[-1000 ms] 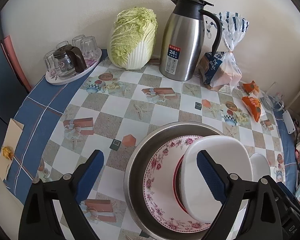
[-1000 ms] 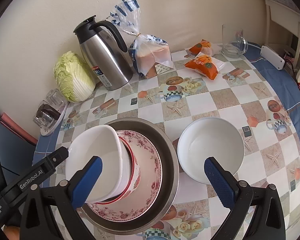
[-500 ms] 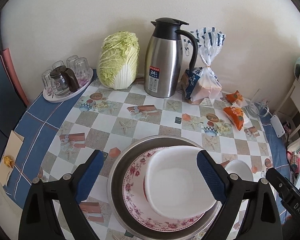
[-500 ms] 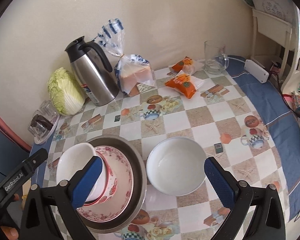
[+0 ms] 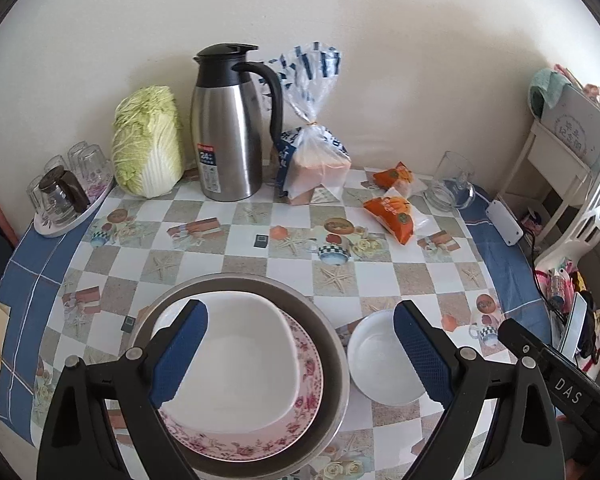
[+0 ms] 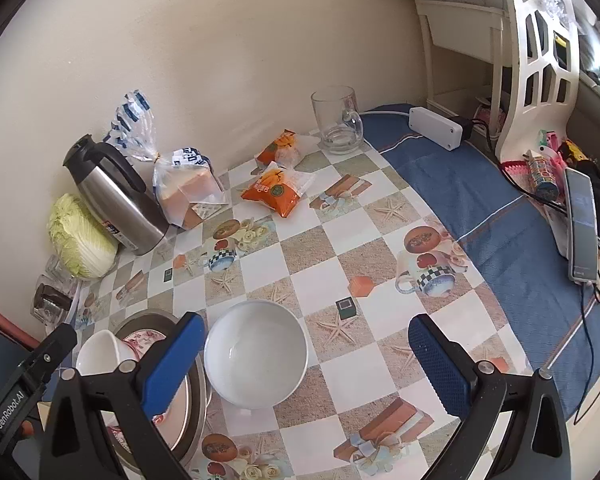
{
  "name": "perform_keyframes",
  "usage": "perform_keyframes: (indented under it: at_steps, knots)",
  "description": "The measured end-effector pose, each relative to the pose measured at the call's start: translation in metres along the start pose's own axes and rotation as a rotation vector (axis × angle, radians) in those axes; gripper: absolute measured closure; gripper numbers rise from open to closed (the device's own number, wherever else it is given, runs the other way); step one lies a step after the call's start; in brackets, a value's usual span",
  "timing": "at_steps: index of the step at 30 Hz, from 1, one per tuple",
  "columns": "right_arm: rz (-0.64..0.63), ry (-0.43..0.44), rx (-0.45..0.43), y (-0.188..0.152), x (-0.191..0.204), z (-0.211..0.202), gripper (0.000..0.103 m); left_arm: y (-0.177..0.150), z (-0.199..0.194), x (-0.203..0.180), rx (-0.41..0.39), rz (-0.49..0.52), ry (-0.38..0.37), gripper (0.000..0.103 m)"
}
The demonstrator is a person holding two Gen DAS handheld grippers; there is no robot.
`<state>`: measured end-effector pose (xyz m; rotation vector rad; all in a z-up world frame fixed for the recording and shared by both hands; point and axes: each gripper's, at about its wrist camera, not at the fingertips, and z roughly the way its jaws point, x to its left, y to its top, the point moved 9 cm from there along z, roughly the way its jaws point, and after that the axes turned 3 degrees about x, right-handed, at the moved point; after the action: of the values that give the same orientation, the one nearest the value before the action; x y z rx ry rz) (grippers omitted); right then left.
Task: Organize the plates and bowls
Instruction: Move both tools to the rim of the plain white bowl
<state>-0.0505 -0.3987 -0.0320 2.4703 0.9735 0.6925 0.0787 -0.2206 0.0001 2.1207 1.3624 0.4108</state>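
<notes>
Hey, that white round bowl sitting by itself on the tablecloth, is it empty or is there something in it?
Empty. The round white bowl sits upright on the table, and both wrist views show its bare white inside right down to the bottom.

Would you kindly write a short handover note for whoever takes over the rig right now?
Left gripper: open, empty, above the stack.
Right gripper: open, empty, above the loose bowl.
Stack: metal basin holds the floral plate, and the squarish white bowl sits on it.
Loose: round white bowl, upright on the table just right of the basin, apart from it.
Done: basin, plate and one bowl nested.
Left: likely grip the round bowl with the right gripper and nest it on the stack.
</notes>
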Motion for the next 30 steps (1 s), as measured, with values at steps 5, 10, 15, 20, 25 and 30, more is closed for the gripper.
perform_keyframes:
  at_steps: [5, 10, 15, 20, 25, 30]
  knots:
    - [0.031, -0.005, 0.021, -0.001, -0.016, 0.007, 0.000, 0.004, 0.004, -0.026, -0.001, 0.024, -0.033, 0.008]
    - [0.073, -0.039, 0.057, -0.005, -0.038, 0.018, 0.000, 0.010, 0.014, -0.048, -0.001, 0.040, -0.055, 0.008]
    - [0.082, -0.078, 0.078, -0.007, -0.053, 0.026, 0.000, 0.008, 0.031, -0.065, 0.030, 0.073, -0.064, 0.008]
    - [0.073, -0.093, 0.114, -0.012, -0.056, 0.038, 0.000, 0.004, 0.050, -0.077, 0.073, 0.098, -0.072, 0.008]
    - [0.058, -0.096, 0.145, -0.016, -0.053, 0.050, 0.000, -0.002, 0.070, -0.081, 0.133, 0.103, -0.065, 0.008]
    - [0.042, -0.097, 0.173, -0.022, -0.048, 0.061, 0.000, -0.006, 0.085, -0.086, 0.171, 0.115, -0.064, 0.008]
